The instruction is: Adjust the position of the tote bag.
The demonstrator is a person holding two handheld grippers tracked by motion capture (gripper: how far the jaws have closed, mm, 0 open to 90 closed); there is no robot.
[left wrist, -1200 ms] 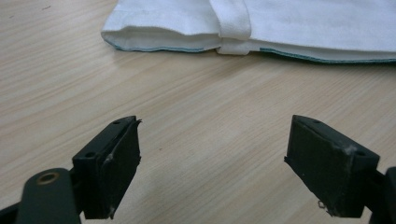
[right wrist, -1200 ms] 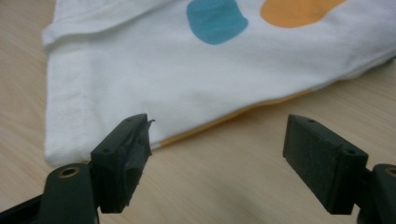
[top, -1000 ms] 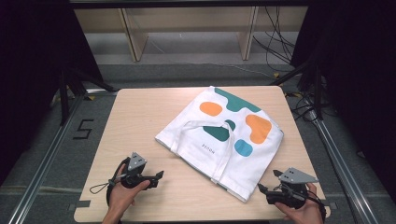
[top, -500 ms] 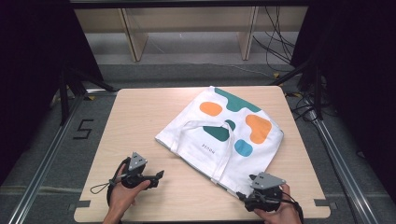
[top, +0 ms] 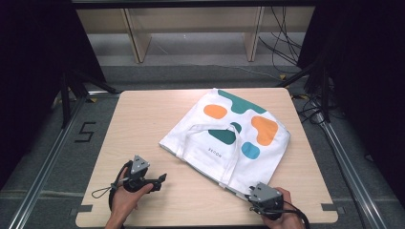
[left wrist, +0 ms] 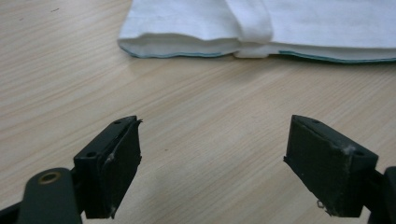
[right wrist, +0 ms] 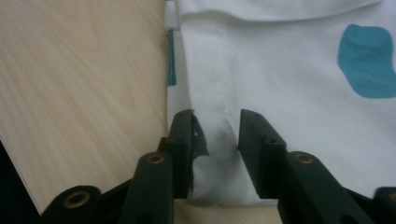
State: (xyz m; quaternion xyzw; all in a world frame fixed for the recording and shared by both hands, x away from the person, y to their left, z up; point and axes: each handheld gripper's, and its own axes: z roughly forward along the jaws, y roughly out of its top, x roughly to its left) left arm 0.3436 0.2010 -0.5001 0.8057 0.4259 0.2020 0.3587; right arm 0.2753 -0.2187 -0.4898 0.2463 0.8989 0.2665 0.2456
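A white tote bag (top: 229, 129) with teal, orange and blue blobs lies flat on the wooden table (top: 143, 119), right of centre. My right gripper (top: 249, 193) is at the bag's near corner. In the right gripper view its jaws (right wrist: 216, 135) have just been closing, and they pinch a white strap (right wrist: 210, 84) of the bag, which creases between the pads. My left gripper (top: 161, 180) rests on bare wood at the front left, open, its jaws (left wrist: 212, 163) wide apart. The bag's hem (left wrist: 187, 46) lies a short way ahead of it.
A wooden shelf frame (top: 191, 28) stands beyond the table's far edge. Cables (top: 286, 52) trail on the floor at the back right. Metal rails (top: 47, 162) run along both sides of the table. A "5" mark (top: 85, 132) is on the floor at the left.
My right gripper moved left along the front edge to the bag's near corner, and its jaws closed from wide open onto the strap. The left gripper stayed put.
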